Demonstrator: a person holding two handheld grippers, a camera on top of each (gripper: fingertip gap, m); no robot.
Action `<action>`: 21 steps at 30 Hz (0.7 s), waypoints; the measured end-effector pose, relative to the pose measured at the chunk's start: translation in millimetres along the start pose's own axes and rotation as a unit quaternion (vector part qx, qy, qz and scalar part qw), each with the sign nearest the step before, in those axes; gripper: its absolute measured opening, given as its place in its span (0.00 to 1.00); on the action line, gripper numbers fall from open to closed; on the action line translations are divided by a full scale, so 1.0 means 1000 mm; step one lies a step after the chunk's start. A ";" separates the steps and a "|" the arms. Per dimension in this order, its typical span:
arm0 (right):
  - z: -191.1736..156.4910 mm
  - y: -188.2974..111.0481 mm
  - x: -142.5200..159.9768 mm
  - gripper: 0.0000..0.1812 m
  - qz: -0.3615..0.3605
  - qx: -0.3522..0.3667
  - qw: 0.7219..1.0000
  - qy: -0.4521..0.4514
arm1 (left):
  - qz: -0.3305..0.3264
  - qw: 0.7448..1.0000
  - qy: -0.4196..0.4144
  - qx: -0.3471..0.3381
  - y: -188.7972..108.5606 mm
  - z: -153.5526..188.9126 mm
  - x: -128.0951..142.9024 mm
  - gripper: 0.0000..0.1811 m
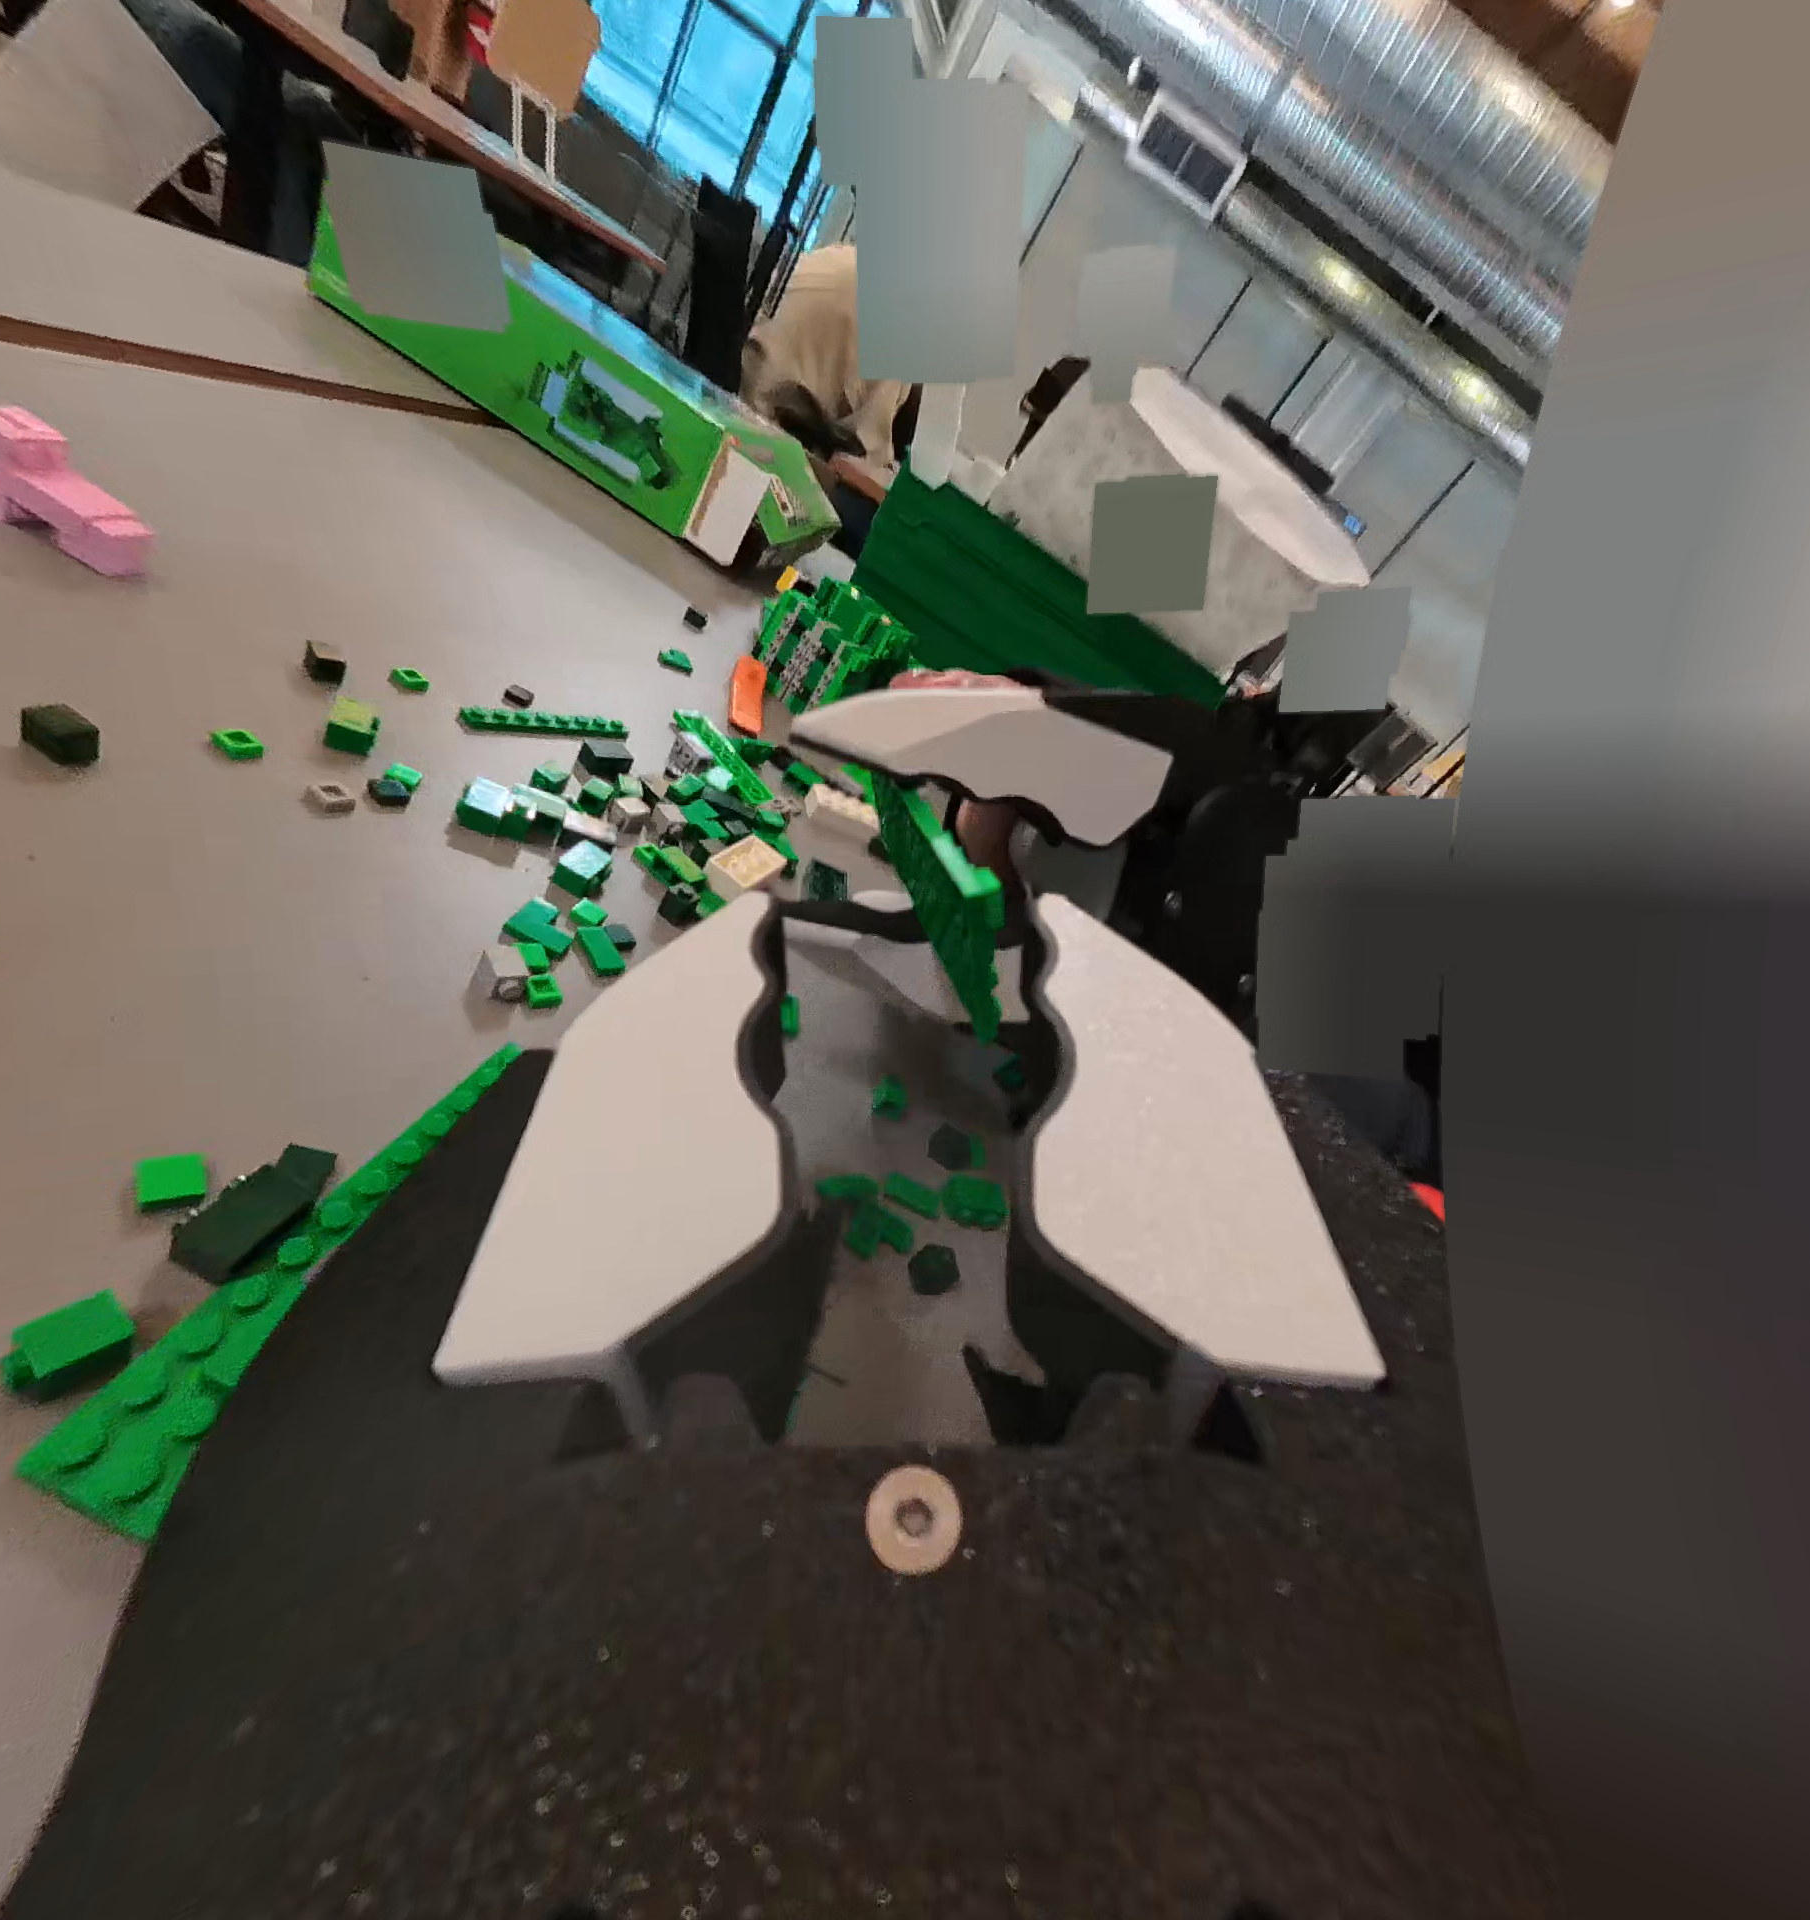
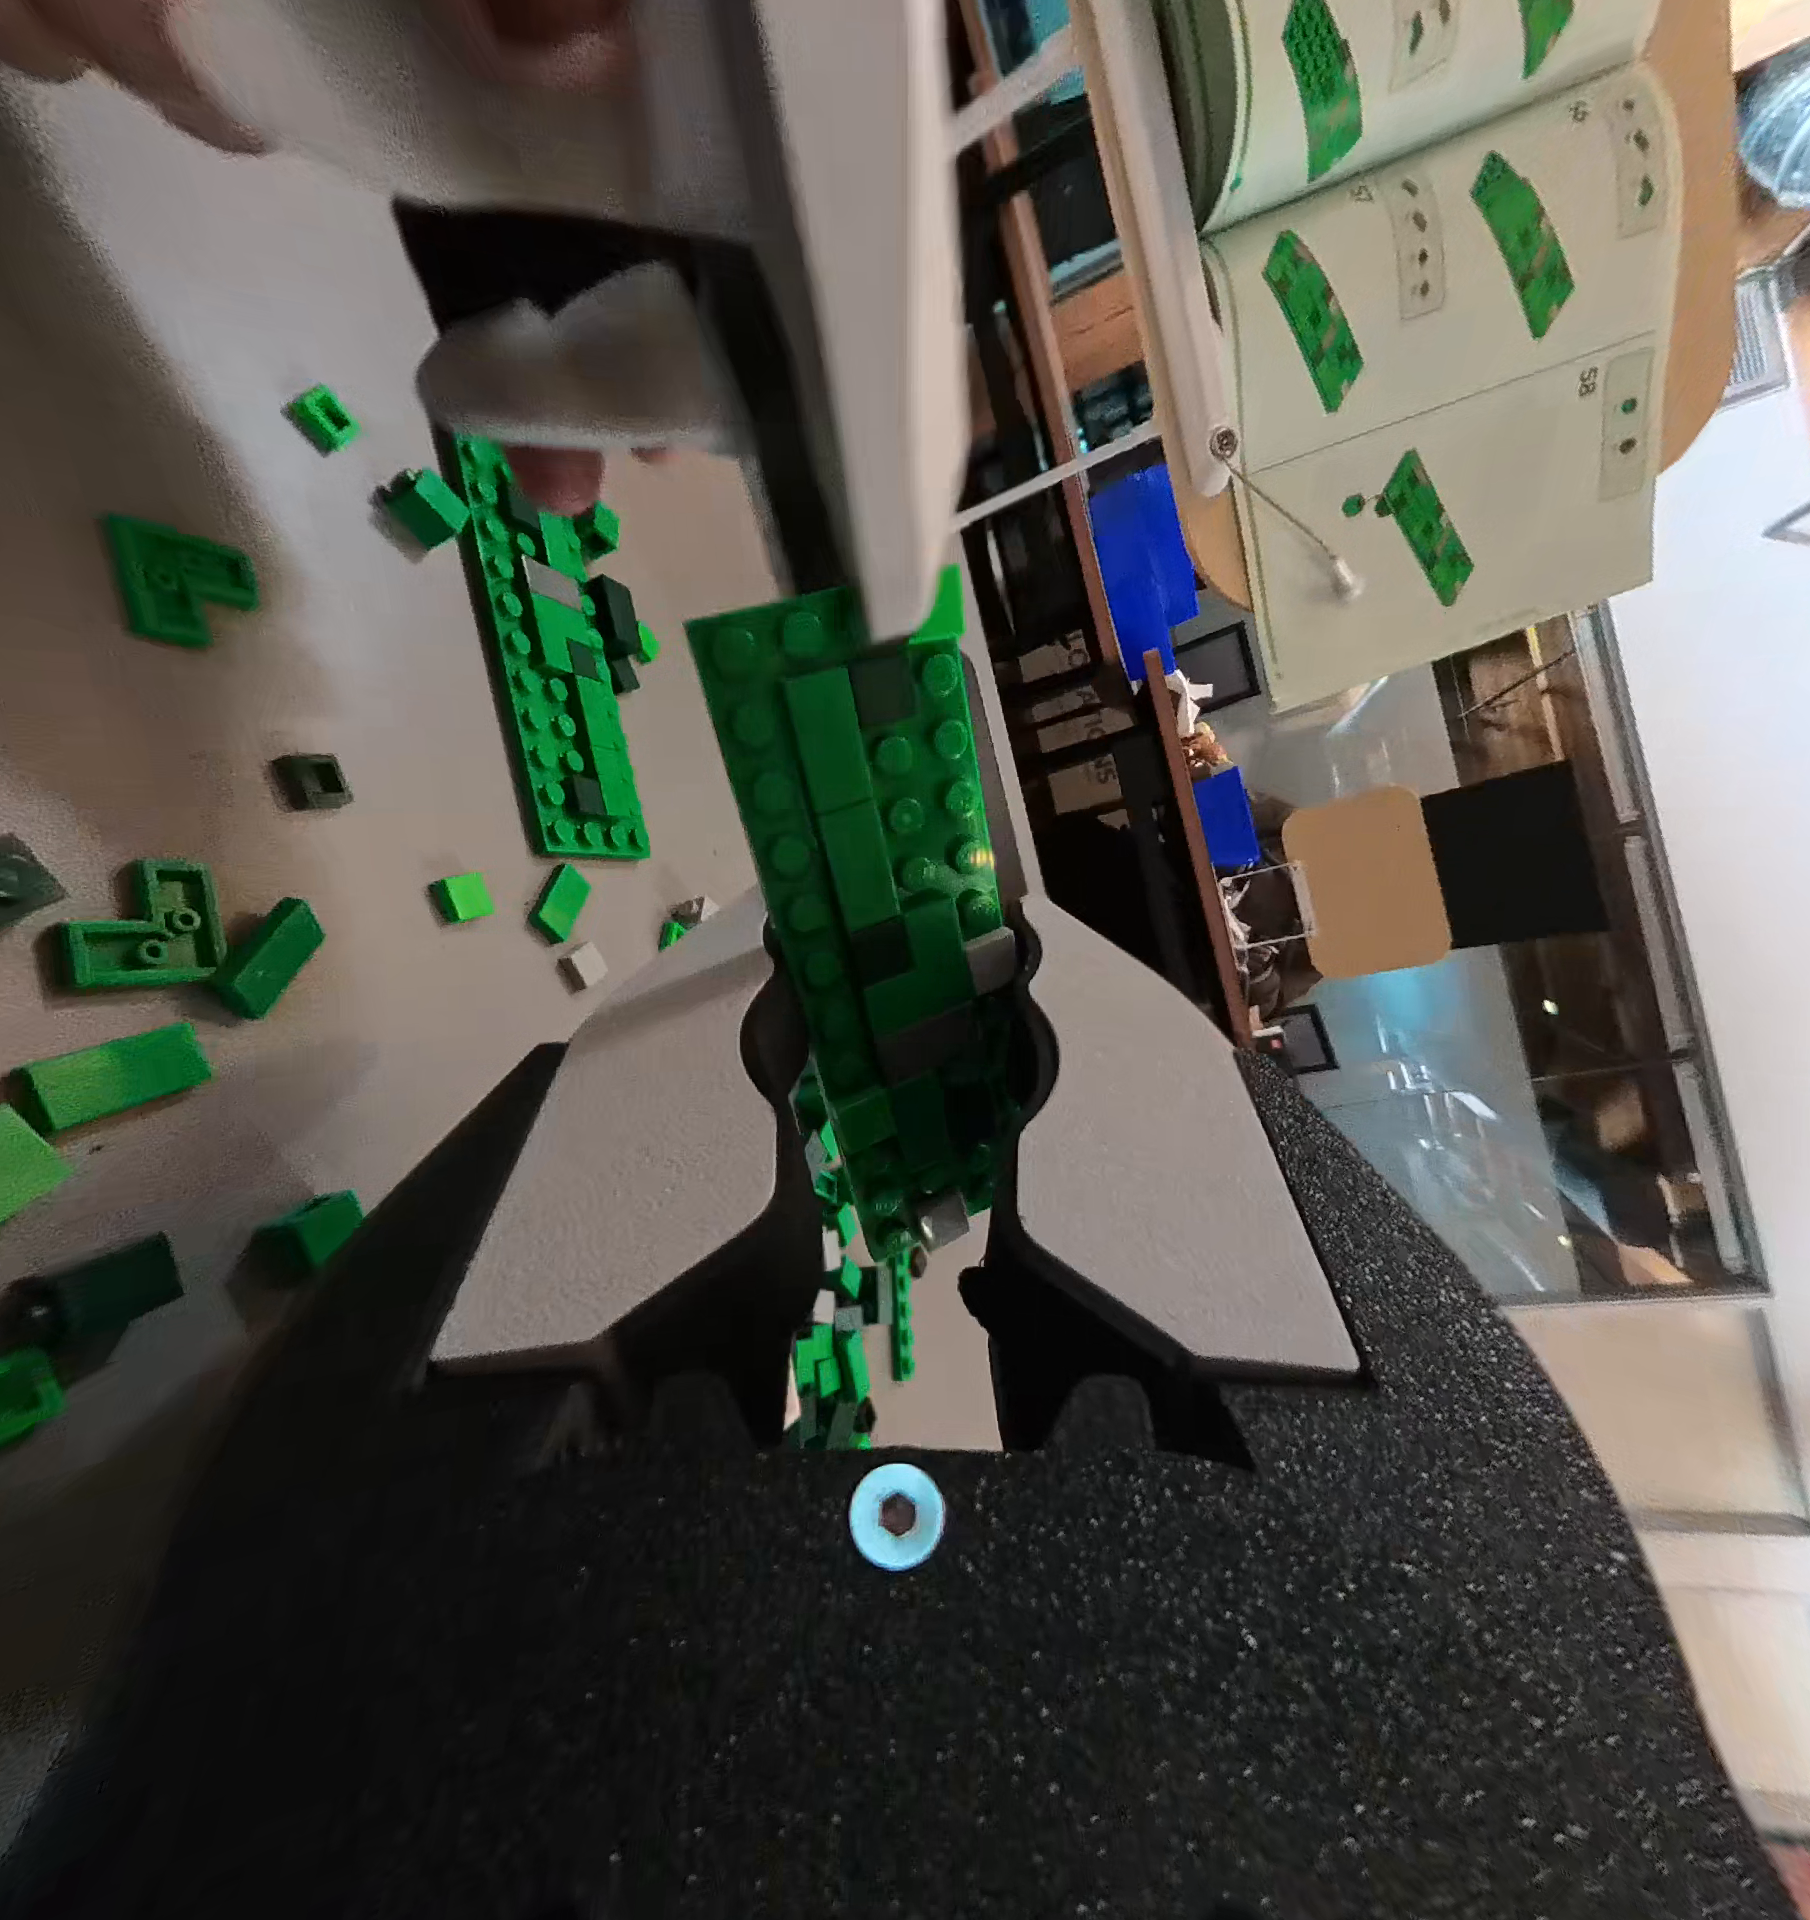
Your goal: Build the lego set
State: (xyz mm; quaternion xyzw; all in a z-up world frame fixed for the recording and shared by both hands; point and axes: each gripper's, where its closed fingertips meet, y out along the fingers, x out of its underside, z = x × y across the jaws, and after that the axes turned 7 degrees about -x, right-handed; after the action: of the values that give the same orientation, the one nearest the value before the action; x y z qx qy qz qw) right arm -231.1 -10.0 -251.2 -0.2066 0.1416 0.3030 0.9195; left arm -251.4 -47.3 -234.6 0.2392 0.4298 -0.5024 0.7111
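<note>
Lying on the worktop (image 2: pixel 257 260) left of the right gripper (image 2: pixel 896 1039) is one green studded plate (image 2: pixel 553 665); that gripper pinches a second tiled green plate (image 2: pixel 859 883) aloft, whose far end meets the spread left gripper (image 1: pixel 906 997).

We see a long green lego plate (image 2: pixel 859 883) w/ dark green, bright green & grey tiles on top, held up off the worktop (image 1: pixel 205 935), tilted on edge. A 2nd studded green plate (image 2: pixel 553 665), partly tiled, lies flat on the worktop. Loose green bricks (image 1: pixel 610 821) lie scattered mid-worktop; a pink build (image 1: pixel 44 488) sits apart from them.
</note>
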 end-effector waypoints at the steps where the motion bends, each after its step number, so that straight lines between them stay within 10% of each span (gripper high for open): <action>1: 0.000 0.000 -0.001 0.19 0.004 0.000 1.000 0.006 | -0.016 1.000 0.012 -0.003 0.003 0.000 0.006 0.24; 6: -0.002 0.002 -0.001 0.19 -0.006 0.005 1.000 -0.002 | -0.057 0.996 0.068 -0.029 0.023 0.006 0.024 0.25; 10: -0.006 0.003 -0.006 0.19 0.009 -0.011 1.000 0.022 | -0.011 0.997 0.071 -0.018 0.024 0.012 0.013 0.07; 21: -0.019 0.009 -0.016 0.19 0.028 -0.041 0.997 0.063 | -0.020 0.997 0.056 -0.048 0.031 0.005 0.017 0.10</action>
State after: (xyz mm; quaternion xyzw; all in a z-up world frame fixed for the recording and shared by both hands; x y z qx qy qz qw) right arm -252.0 -20.5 -264.1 -0.2591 0.1925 0.3204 0.8906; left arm -218.7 -48.4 -249.1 0.2244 0.4971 -0.4811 0.6863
